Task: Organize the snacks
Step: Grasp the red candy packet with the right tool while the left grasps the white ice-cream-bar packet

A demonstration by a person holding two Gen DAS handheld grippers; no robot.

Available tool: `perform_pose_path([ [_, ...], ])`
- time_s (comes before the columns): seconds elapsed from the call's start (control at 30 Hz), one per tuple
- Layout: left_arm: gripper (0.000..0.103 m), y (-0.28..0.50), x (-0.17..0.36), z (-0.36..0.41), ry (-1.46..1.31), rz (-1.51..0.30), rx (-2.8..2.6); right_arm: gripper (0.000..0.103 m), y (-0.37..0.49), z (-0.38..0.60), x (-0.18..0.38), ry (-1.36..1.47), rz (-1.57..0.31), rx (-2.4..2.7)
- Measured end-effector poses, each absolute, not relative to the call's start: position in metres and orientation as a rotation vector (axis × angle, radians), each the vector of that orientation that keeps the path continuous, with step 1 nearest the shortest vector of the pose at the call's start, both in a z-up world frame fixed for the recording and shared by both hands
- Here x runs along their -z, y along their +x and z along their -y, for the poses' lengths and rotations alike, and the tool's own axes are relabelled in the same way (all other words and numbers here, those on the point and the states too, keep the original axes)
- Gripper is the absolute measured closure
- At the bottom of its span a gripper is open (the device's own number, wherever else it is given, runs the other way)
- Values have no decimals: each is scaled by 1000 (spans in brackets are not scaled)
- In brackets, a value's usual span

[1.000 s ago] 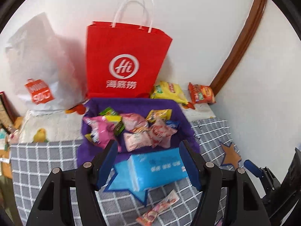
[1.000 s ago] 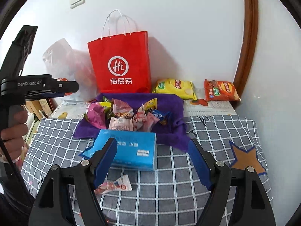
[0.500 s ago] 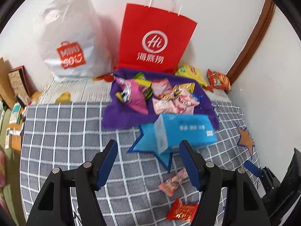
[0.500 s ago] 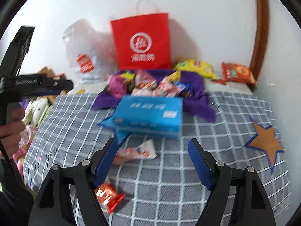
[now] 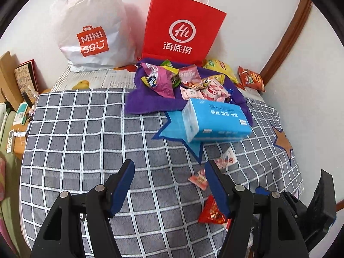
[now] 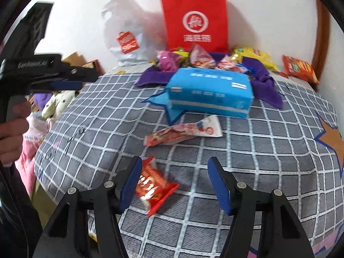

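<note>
Snack packets loose on checked blanket

Crinkly red foil snack packet [image 6: 153, 185] lies on the fuzzy grey checked blanket [image 6: 268, 150], partly between the closing right gripper [image 6: 174, 167] jaws, unpinched. Left gripper [image 5: 169, 172] jaws half-open, empty. Only its view shows the white plastic bag's [image 5: 92, 28] logo sharply

Right hand-held gripper [image 6: 174, 165] closing in over a red snack packet [image 6: 153, 185]

The jaws are narrowing, with the red packet lying by the left finger, not yet pinched, on the grey checked blanket [image 6: 107, 116]. Just past it a long pink-and-white snack wrapper [image 6: 182, 131] is lying flat, then a blue tissue pack [image 6: 209, 91] sitting beside a purple cloth [image 6: 266, 86] heaped with snacks. A red paper bag [image 6: 194, 19] and white plastic bag [image 6: 126, 30] are leaning on the wall. The left hand-held gripper [image 6: 64, 79] is poking in from the left, a hand [image 6: 13, 133] gripping it.
</note>
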State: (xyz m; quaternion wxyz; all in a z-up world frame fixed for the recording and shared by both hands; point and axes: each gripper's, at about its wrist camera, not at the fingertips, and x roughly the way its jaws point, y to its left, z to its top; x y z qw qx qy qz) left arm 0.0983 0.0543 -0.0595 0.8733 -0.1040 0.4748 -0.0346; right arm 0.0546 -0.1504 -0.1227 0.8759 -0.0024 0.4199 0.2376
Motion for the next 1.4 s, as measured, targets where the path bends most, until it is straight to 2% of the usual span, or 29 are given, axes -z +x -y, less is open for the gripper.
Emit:
perform_pose_path([
  [0.43,37,86,69,-48,-170,-1018,84,37,49,97,163,-237,-924,-646],
  [0.5,37,86,71,-47,-164,-1018,87,44,47,95,169,-278,-936,-639],
  [0.53,37,88,73,-46,-164,-1021,89,55,46,96,171,-285,-925,-628],
  [0.57,37,90,75,-45,-165,-1025,91,59,45,97,171,-277,-914,-625],
  [0.63,37,94,82,-41,-162,-1036,91,59,46,103,169,-253,-912,-629],
  [0.93,37,121,125,-8,-89,-1088,122,59,75,175,146,-146,-814,-381],
  [1.2,38,143,152,49,61,-1068,205,59,118,241,138,50,-835,-233],
  [1.27,42,147,157,60,102,-1052,211,59,125,248,138,80,-841,-222],
  [1.4,64,151,169,68,119,-1071,226,59,133,256,142,121,-856,-223],
])
